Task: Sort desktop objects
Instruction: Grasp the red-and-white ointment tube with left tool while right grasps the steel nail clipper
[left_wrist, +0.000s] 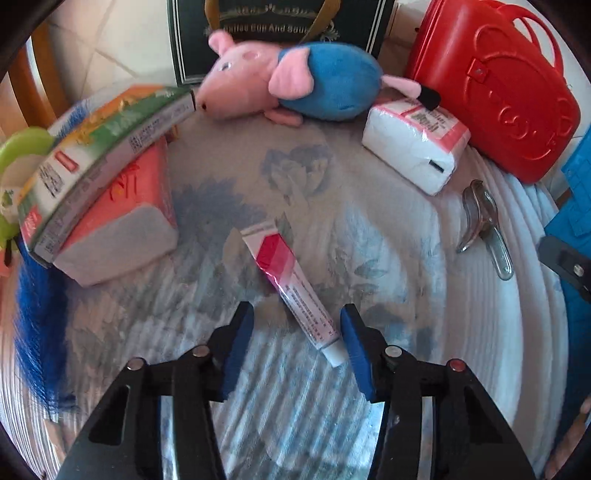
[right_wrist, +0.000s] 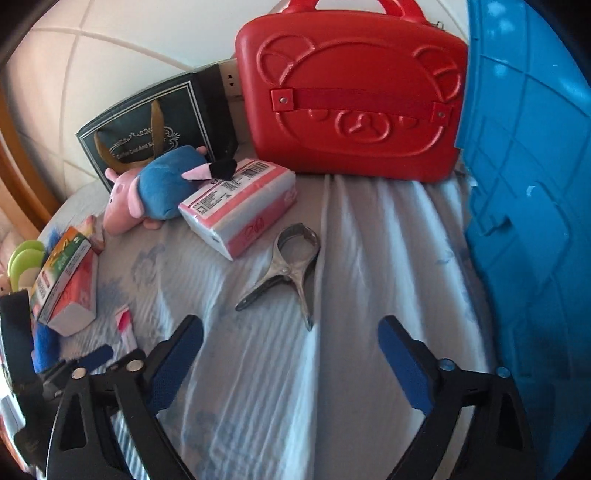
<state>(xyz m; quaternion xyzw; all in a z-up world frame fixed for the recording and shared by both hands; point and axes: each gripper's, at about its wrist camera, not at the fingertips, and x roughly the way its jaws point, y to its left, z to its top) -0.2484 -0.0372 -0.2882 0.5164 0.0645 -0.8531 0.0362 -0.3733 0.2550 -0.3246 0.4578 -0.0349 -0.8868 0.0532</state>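
Hovering with jaws partly open, left gripper (left_wrist: 297, 343) straddling an ointment tube (left_wrist: 291, 288) untouched on the surface (left_wrist: 369, 240). Gaping wider and empty, right gripper (right_wrist: 290, 354) nearing one metal clip (right_wrist: 291, 266). Beyond: two tissue packs, dark bag (right_wrist: 147, 122) lettered "Coffee Cup And Sau…".

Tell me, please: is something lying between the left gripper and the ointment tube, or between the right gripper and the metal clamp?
Nothing visible blocks either one. The ointment tube lies on bare cloth, its cap end already between the open fingers of the left gripper. The metal clamp lies just ahead of the open right gripper, with only tablecloth between them.
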